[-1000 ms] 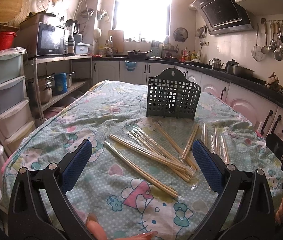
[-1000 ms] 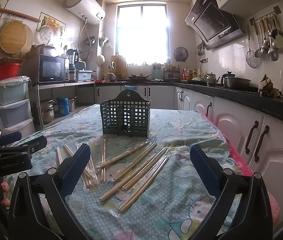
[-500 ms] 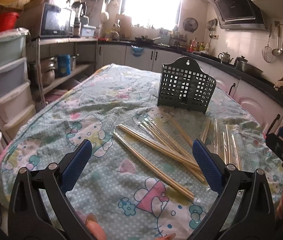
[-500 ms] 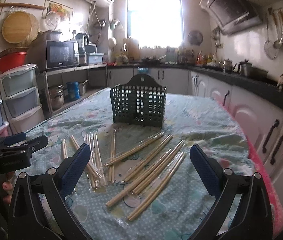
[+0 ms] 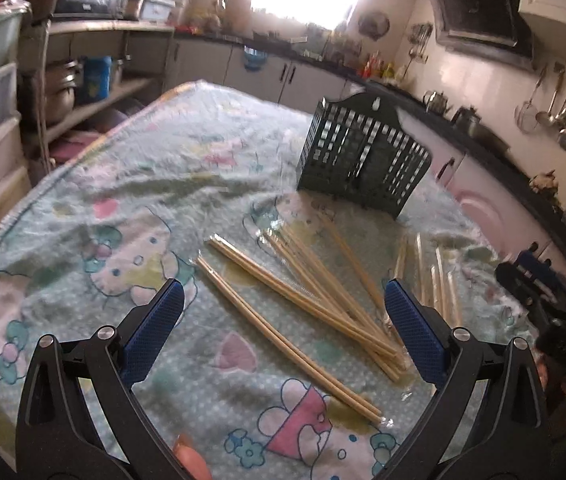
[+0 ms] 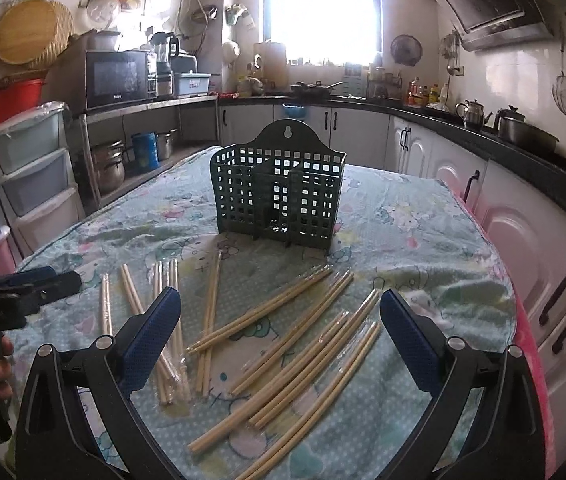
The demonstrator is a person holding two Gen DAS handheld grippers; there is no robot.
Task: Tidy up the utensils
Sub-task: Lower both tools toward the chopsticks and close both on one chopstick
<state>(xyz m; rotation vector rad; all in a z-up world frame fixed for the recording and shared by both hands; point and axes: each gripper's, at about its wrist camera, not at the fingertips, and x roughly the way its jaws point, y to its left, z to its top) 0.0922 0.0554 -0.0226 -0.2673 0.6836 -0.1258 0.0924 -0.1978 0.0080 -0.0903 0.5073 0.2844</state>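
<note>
— Where the left wrist camera looks down its fingers, what sits between them?
— The left gripper (image 5: 283,332) has its blue pads spread wide, gripping nothing. Wrapped chopsticks (image 5: 303,300) lie fanned on the patterned tablecloth (image 5: 131,184) between and just ahead of the fingertips; one pair runs diagonally toward the right pad. Further pairs (image 5: 431,272) lie beyond the right finger.
— And the holder?
— The dark green utensil basket (image 5: 363,164) stands upright past the chopsticks, ahead and slightly right. Left of the fingers the cloth is bare out to the table's edge. The right gripper (image 5: 539,284) shows at the far right; this view is blurred, so I cannot tell how near the cloth it is.
— Now the right wrist view.
— The right gripper (image 6: 279,328) is likewise spread wide and empty. A loose sheaf of chopsticks (image 6: 291,344) lies between its fingers, angled up to the right; another bundle (image 6: 167,320) passes under the left finger. The basket (image 6: 279,196) stands straight ahead, apart from the sticks, its divided compartments visible through the grid.
— Anything crowding it?
— The left gripper (image 6: 31,284) hangs over the cloth at the far left, beside the outermost pair. Right of the fingers, bare cloth runs to the table's pink edge (image 6: 531,344).
</note>
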